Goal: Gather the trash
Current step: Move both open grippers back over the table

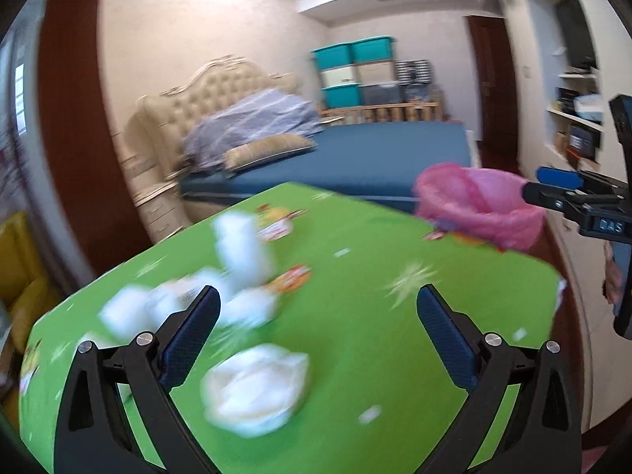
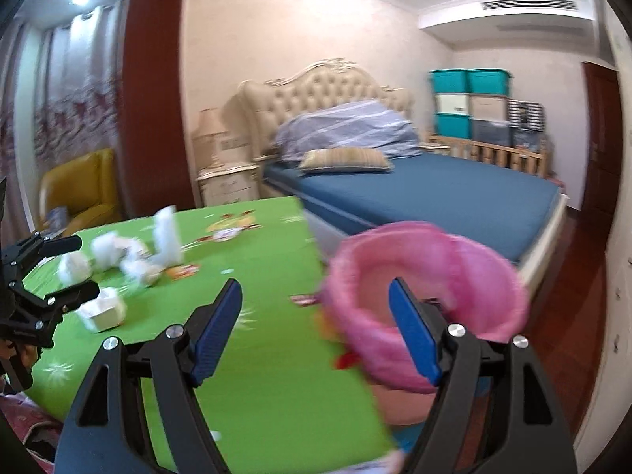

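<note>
Several crumpled white paper wads lie on a green table (image 1: 355, 276). One big wad (image 1: 256, 387) sits just ahead of my left gripper (image 1: 318, 308), which is open and empty above it. More wads (image 1: 241, 249) lie further left; they also show in the right wrist view (image 2: 118, 256). A bin lined with a pink bag (image 1: 478, 205) stands off the table's right edge. My right gripper (image 2: 316, 304) is open, its right finger (image 2: 414, 335) over the pink bag's rim (image 2: 426, 276). The left gripper shows at the far left of the right wrist view (image 2: 59, 272).
A bed with a blue sheet (image 2: 434, 193) stands behind the table, with a nightstand (image 2: 229, 185) and yellow armchair (image 2: 83, 189) to the left. Teal storage boxes (image 2: 470, 102) stack at the back wall. Shelves (image 1: 576, 110) line the right wall.
</note>
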Motion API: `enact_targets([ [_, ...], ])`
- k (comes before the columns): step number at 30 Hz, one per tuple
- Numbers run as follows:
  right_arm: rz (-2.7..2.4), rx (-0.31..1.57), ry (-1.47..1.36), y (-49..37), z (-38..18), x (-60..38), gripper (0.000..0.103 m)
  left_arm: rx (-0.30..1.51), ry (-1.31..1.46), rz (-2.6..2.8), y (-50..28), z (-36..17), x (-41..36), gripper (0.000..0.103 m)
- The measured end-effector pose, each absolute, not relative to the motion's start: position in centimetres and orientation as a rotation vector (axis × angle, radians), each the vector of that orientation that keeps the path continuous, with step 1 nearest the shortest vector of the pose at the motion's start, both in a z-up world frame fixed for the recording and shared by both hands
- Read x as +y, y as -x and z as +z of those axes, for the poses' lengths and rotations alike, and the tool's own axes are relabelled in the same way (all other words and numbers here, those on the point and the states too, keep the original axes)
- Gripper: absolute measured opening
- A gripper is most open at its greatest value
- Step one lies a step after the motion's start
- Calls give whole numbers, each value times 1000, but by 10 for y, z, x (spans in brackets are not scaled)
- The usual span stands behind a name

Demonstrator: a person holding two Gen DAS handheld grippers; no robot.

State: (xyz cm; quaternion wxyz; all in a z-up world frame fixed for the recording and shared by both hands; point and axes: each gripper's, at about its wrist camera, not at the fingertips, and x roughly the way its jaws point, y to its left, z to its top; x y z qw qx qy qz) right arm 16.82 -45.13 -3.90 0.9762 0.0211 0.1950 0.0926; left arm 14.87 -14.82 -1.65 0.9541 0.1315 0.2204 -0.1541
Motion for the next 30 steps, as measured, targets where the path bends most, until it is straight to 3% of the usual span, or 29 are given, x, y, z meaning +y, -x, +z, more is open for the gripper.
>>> enact_targets([
  [13, 430, 531, 86, -178, -58, -298, 75, 499, -90, 25, -124, -27, 5, 95],
  [23, 501, 646, 181, -188, -73, -224, 89, 531, -30, 116, -109, -44, 53, 95],
  [30, 485, 716, 228, -206, -74, -195, 89, 540, -42, 153, -102, -43, 64, 95],
])
